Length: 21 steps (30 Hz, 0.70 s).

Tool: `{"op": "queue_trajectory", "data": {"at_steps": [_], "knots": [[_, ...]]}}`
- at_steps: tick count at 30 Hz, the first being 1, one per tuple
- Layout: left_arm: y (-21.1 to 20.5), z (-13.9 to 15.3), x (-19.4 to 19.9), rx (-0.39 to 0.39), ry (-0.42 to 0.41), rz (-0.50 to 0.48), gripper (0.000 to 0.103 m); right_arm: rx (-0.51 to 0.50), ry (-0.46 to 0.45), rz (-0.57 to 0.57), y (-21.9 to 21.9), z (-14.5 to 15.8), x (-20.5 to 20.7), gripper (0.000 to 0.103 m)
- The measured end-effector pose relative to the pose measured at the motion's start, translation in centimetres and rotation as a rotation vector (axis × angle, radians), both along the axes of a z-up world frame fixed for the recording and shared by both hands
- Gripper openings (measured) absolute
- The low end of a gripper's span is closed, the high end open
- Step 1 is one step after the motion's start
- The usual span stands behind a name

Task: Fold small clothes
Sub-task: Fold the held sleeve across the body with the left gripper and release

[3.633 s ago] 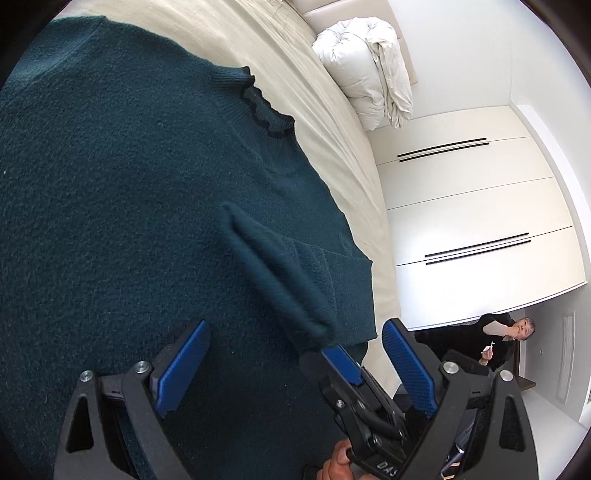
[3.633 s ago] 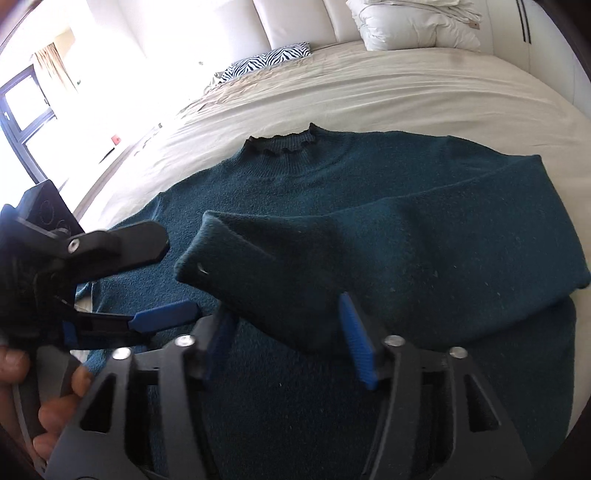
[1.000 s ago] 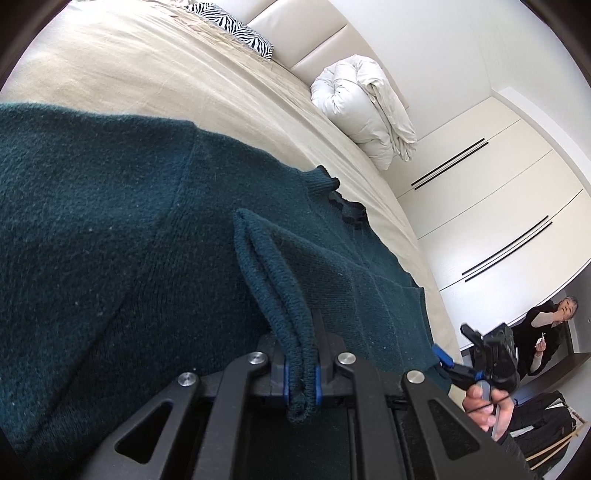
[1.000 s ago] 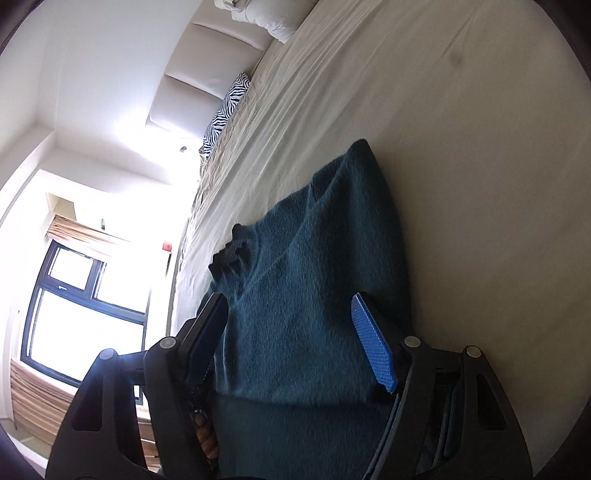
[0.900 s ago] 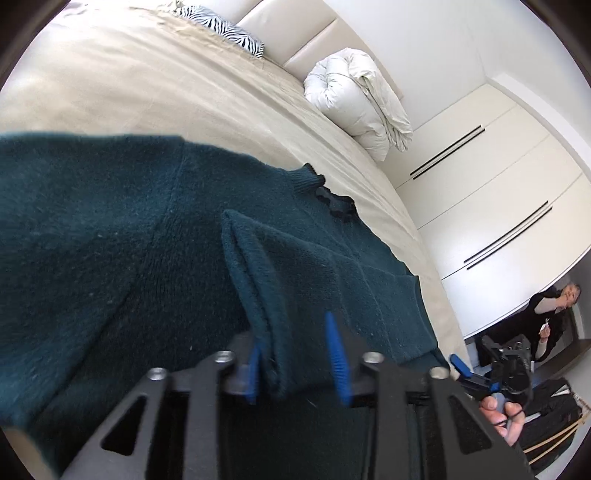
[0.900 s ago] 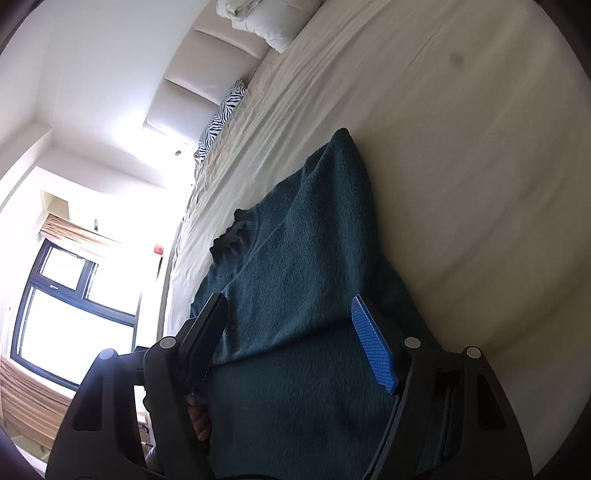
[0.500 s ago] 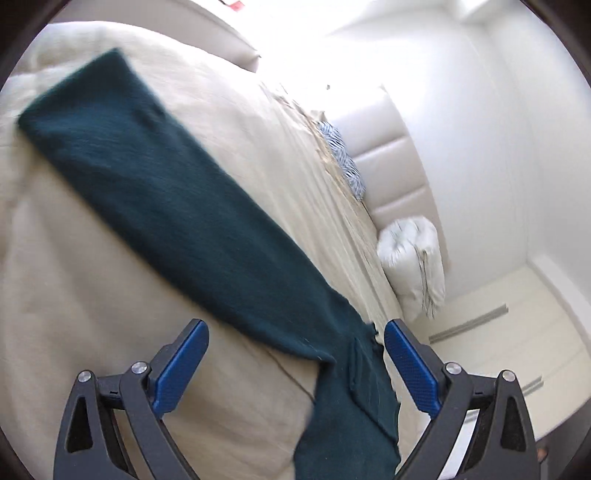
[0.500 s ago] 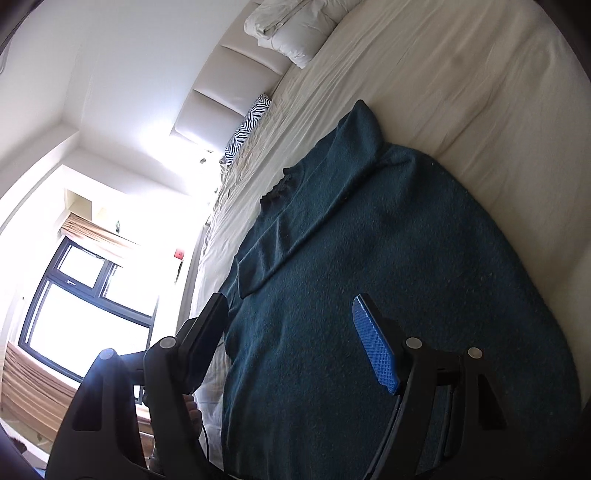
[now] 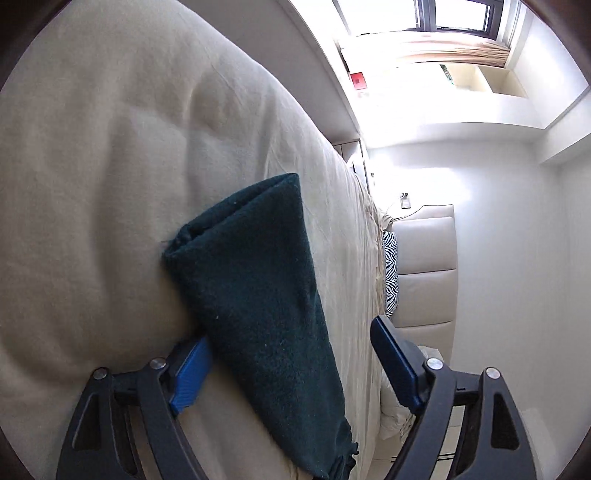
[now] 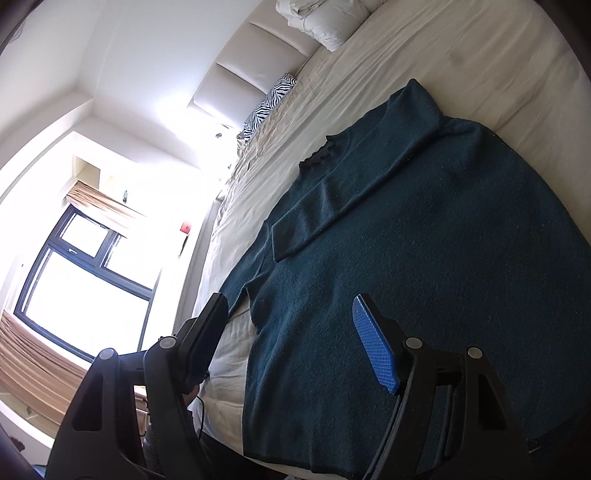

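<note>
Looking along my left gripper (image 9: 291, 365): rolled sideways, jaws apart and just been narrowing around the sleeve (image 9: 255, 295), not pinching. Teal sweater (image 10: 424, 258) lies flat on the bed (image 10: 480, 66). Right gripper (image 10: 291, 332) hovers over its hem, jaws wide, empty. Zebra pillow (image 10: 269, 101) beyond.

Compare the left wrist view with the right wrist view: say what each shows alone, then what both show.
Left wrist only: the left gripper, open, with the unfolded sleeve of the sweater lying on the bed between its blue pads; its jaws have just been closing a little, not yet pressing the cloth.

Right wrist only: the right gripper, open over the sweater's body; the frilled collar; the other sleeve folded across the chest; the white duvet.

Both: the dark green sweater, beige bed, zebra pillow, padded headboard, window.
</note>
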<state>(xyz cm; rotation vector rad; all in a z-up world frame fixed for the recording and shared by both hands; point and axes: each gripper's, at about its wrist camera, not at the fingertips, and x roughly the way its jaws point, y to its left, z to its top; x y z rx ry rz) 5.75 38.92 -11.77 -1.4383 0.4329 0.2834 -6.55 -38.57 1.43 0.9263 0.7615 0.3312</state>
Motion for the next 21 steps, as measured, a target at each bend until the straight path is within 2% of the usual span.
{"op": "queue_trajectory", "data": {"at_steps": [1, 3, 4, 6, 9, 13, 17, 21], "knots": [[0.5, -0.3, 0.2, 0.001, 0.016, -0.008, 0.065, -0.003, -0.004, -0.002, 0.1, 0.2, -0.2, 0.070], [1.1, -0.8, 0.9, -0.003, 0.057, -0.022, 0.032, -0.002, -0.010, -0.009, 0.0, 0.5, -0.5, 0.070], [0.9, -1.2, 0.9, 0.000, 0.077, -0.023, 0.022, 0.003, -0.013, -0.015, 0.0, 0.6, -0.7, 0.070], [0.7, -0.9, 0.8, 0.026, 0.095, -0.028, 0.012, 0.013, -0.015, -0.030, -0.6, 0.4, -0.6, 0.070], [-0.6, 0.9, 0.7, 0.118, 0.088, -0.053, 0.008, 0.027, -0.009, -0.034, -0.8, -0.3, -0.4, 0.070], [-5.0, 5.0, 2.8, 0.288, 0.055, -0.208, 0.008, 0.005, -0.010, -0.019, -0.9, -0.9, -0.3, 0.070], [-13.1, 10.0, 5.2, 0.530, 0.016, -0.396, 0.008, 0.022, -0.011, -0.017, -1.4, -1.9, -0.1, 0.070], [-23.2, 13.1, 6.7, 0.771, -0.025, -0.597, 0.008, 0.039, -0.003, -0.020, -2.3, -2.8, 0.3, 0.070]]}}
